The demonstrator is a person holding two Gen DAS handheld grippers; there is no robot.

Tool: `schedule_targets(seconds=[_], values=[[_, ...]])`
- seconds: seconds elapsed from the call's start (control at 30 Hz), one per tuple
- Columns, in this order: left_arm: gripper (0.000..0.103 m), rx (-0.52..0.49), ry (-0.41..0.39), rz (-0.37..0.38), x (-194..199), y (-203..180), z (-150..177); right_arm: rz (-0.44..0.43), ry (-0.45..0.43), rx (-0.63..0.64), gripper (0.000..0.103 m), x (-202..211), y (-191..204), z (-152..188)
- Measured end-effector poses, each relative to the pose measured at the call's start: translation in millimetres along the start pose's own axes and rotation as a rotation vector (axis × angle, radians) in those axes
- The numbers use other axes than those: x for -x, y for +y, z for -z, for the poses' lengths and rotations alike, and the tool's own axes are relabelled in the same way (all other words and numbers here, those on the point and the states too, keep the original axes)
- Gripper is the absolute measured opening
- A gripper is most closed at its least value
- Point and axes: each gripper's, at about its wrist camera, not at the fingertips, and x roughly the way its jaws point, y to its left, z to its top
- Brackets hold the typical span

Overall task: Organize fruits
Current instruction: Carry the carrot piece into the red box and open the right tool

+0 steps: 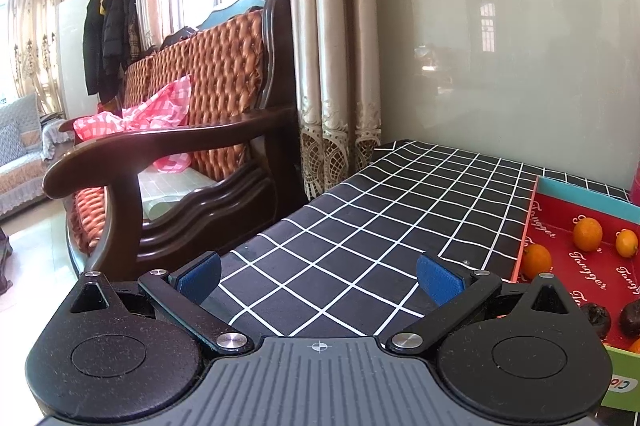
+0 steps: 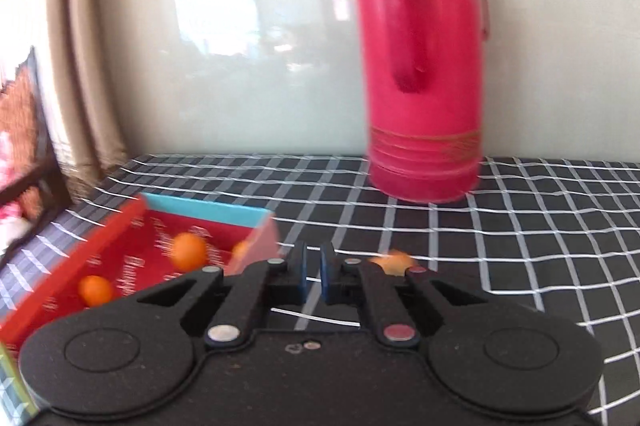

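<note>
The left gripper (image 1: pixel 318 280) is hovering over the table (image 1: pixel 360 226), which is wearing a black cloth with a white grid; its jaws are standing wide apart with nothing between the blue pads (image 1: pixel 438 282). To its right a shallow cardboard box (image 1: pixel 584 191) with a red printed lining and a light blue rim is sitting on the cloth. Inside it, three small oranges (image 1: pixel 587 234) are lying apart from one another toward the far end, and two dark, wrinkled fruits (image 1: pixel 597 318) are lying nearer the camera; what kind they are is hard to tell. A sliver of another orange fruit is showing at the frame's lower right edge.

The right gripper (image 2: pixel 314 276) is pointing across the table toward the wall, and its view is blurred. Its jaws are drawn together, pads nearly meeting, with only the cloth showing in the thin gap between them. The same box is lying to its lower left, with oranges blurred inside. One more small orange fruit (image 2: pixel 394 262) is lying on the bare cloth outside the box, just beyond the gripper's right linkage. A tall red thermos jug (image 2: pixel 420 65) is standing upright on the table by the wall.

Beside the table, a dark wooden sofa (image 1: pixel 180 145) with orange woven cushions is carrying a pink checked cloth (image 1: pixel 156 113).
</note>
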Motion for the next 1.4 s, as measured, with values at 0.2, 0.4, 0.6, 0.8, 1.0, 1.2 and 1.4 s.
schedule_targets(seconds=[0.2, 0.4, 0.6, 0.8, 1.0, 1.2, 1.4], values=[[0.103, -0.001, -0.003, 0.008, 1.0, -0.3, -0.1, 0.081, -0.029, 0.048, 0.033, 0.8, 1.0, -2.0], [0.103, 0.016, 0.000, 0.032, 2.1, -1.0, -1.8, 0.162, 0.049, -0.054, 0.041, -15.7, -44.9, 3.3], [0.103, 0.021, 0.014, 0.063, 0.5, -6.3, -2.0, 0.229, 0.122, -0.077, 0.042, -43.0, -59.3, 11.5], [0.103, 0.021, 0.024, 0.062, -2.0, -7.1, -1.4, 0.210, 0.149, -0.071, 0.037, -64.4, -53.6, 15.3], [0.103, 0.016, 0.031, 0.056, -3.5, -7.9, -1.2, 0.209, 0.146, -0.045, 0.028, -67.7, -51.4, 14.9], [0.103, 0.014, 0.028, 0.055, -3.7, -8.4, -1.4, 0.138, 0.070, -0.043, 0.028, -35.5, -34.3, 4.0], [0.103, 0.012, 0.027, 0.056, -1.8, -7.9, -0.6, -0.139, 0.032, -0.007, 0.028, 2.0, 15.9, -1.4]])
